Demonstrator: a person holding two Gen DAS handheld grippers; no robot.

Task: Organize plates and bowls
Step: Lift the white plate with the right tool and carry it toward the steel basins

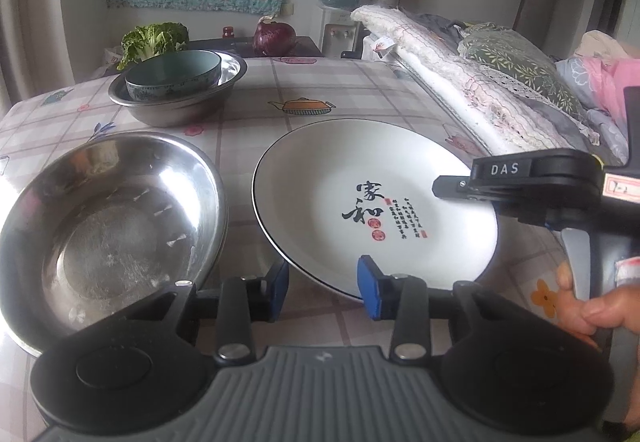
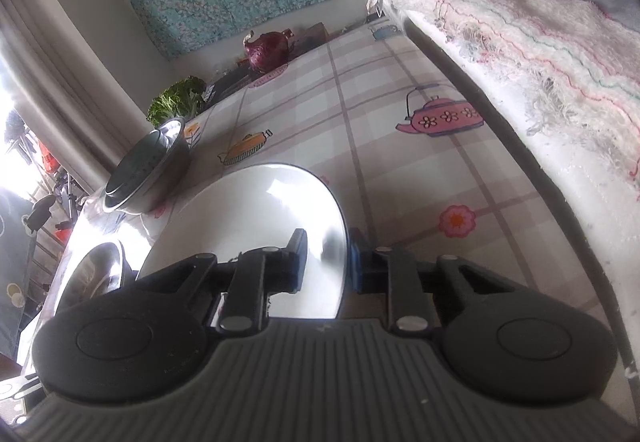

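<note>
Farther back, blue bowl [image 1: 173, 75] inside steel basin [image 1: 176, 103].

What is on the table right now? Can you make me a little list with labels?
table: checked cloth with teapot pictures
plate: white with black writing, in the middle
near bowl: shiny metal, empty, left of the plate
far bowls: blue bowl sitting inside a metal bowl
right tool: shut on the plate's right rim
left tool: at the plate's near rim, grip unclear
vegetables: leafy greens and a purple vegetable at the far end
</note>
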